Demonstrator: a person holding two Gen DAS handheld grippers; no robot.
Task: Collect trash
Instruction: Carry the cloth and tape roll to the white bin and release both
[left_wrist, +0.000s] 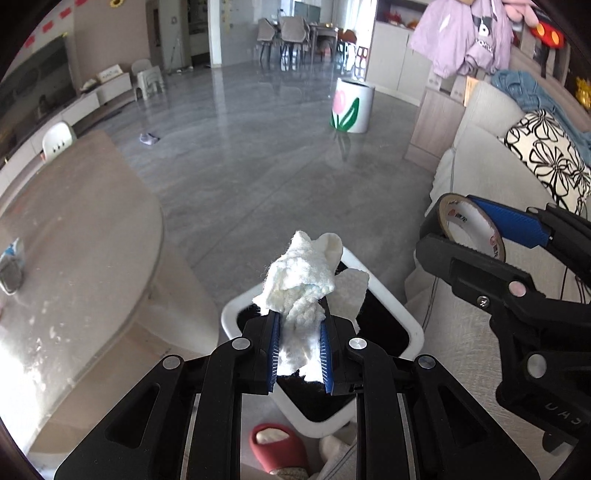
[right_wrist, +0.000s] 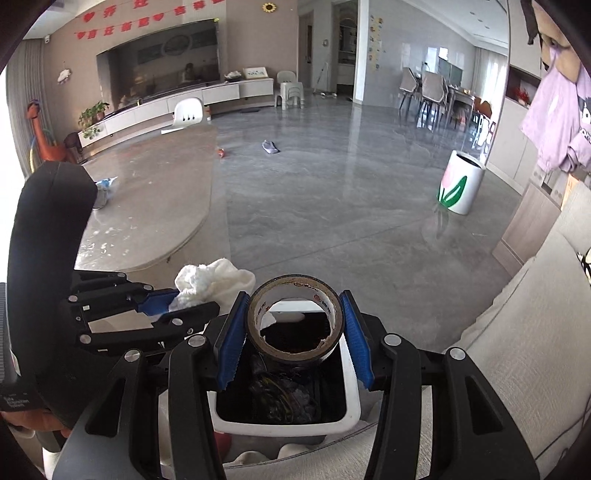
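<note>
My left gripper (left_wrist: 300, 352) is shut on a crumpled white tissue wad (left_wrist: 301, 291), held just above a white square trash bin (left_wrist: 373, 280) with a dark liner. In the right wrist view my right gripper (right_wrist: 295, 332) is shut on a nearly used-up roll of dark tape (right_wrist: 295, 321), its blue pads pressing both sides of the roll. The roll hangs over the same bin (right_wrist: 351, 384), which holds dark crumpled trash. The left gripper (right_wrist: 173, 306) with its tissue (right_wrist: 210, 278) shows at the left there. The tape roll (left_wrist: 471, 229) in the right gripper (left_wrist: 480, 236) shows at the right of the left wrist view.
A rounded beige table (left_wrist: 74, 236) stands left of the bin with a plastic wrapper (left_wrist: 11, 266) on it. A light sofa (left_wrist: 476, 177) lies to the right. On the grey floor sit a tulip-painted white bin (left_wrist: 352, 107) and a sock (right_wrist: 270, 146). A red slipper (left_wrist: 277, 448) is below.
</note>
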